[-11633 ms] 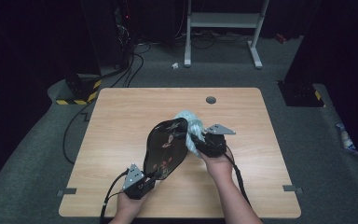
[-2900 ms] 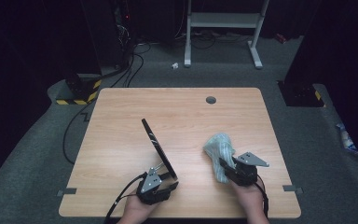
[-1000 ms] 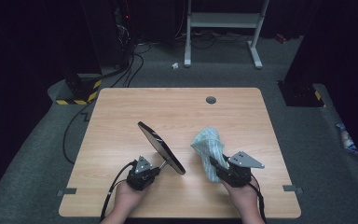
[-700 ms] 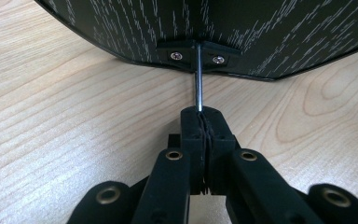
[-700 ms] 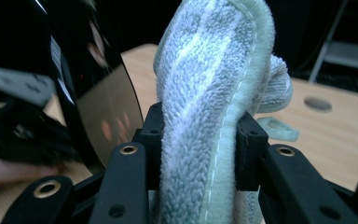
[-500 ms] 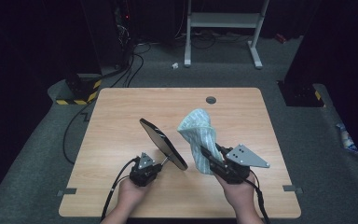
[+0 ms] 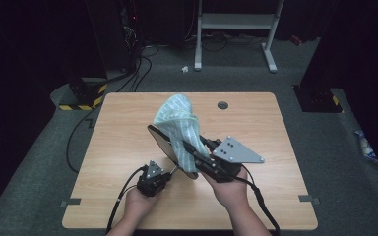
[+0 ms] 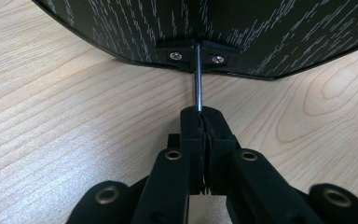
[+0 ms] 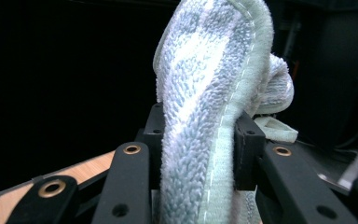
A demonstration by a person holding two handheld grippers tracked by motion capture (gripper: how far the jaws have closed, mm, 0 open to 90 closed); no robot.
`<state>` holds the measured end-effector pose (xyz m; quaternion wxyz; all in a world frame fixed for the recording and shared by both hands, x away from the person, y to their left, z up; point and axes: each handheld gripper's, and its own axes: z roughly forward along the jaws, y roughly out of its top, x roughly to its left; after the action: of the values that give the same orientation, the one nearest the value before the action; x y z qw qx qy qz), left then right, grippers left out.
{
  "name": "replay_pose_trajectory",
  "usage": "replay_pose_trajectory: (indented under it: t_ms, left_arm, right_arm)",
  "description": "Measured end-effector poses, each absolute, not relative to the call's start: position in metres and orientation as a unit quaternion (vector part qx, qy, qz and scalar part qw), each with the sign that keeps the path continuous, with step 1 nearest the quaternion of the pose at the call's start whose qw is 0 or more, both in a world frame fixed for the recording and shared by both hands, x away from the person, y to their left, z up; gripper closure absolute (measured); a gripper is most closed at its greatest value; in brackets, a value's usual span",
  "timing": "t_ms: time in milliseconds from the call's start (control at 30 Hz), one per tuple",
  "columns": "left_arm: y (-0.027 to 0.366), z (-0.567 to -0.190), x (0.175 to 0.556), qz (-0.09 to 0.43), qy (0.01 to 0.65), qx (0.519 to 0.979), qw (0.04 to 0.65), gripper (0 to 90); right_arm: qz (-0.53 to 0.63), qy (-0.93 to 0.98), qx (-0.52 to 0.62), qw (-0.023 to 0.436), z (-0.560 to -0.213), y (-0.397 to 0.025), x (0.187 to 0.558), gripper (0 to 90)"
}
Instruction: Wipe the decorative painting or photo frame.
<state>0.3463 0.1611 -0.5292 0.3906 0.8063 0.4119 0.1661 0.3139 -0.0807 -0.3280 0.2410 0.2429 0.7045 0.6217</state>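
A black round pan (image 7: 158, 137) with a thin metal rod handle (image 8: 198, 74) is held tilted above the wooden table (image 7: 118, 128). My left gripper (image 7: 169, 171) is shut on that rod, near the table's front; the pan's streaked black underside (image 8: 261, 32) shows just beyond the jaws (image 8: 200, 114). A pale blue-green striped cloth (image 7: 177, 118) lies against the pan's upper face and rises above its rim. My right gripper (image 7: 195, 151) is shut on the cloth, right of the pan. The fluffy cloth (image 9: 214, 93) stands up between the right gripper (image 9: 198, 135) jaws.
A dark round grommet (image 7: 222, 104) sits near the table's far edge. Cables (image 7: 123, 196) trail from both grippers toward the front edge. Beyond the table are a white frame stand (image 7: 236, 22), floor cables and a yellow-black striped base (image 7: 81, 101).
The right gripper has carried the cloth left and up from beside the pan onto its face. The left gripper has kept its hold on the handle, the pan shifting slightly right.
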Motion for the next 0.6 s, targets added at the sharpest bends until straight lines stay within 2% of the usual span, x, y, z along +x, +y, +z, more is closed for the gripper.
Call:
replay_pose_trajectory:
  t_ms: [167, 300, 600]
  left_arm:
    - [0.16, -0.529, 0.346, 0.172, 0.412, 0.805, 0.39, 87.9]
    - [0.16, -0.529, 0.346, 0.173, 0.41, 0.807, 0.388, 88.0]
    - [0.158, -0.529, 0.344, 0.19, 0.402, 0.811, 0.38, 88.3]
  right_arm:
    - [0.623, 0.714, 0.225, 0.228, -0.324, -0.053, 0.322, 65.2]
    - [0.609, 0.727, 0.23, 0.216, -0.334, -0.036, 0.334, 65.2]
    - [0.61, 0.724, 0.226, 0.229, -0.345, -0.04, 0.332, 67.7]
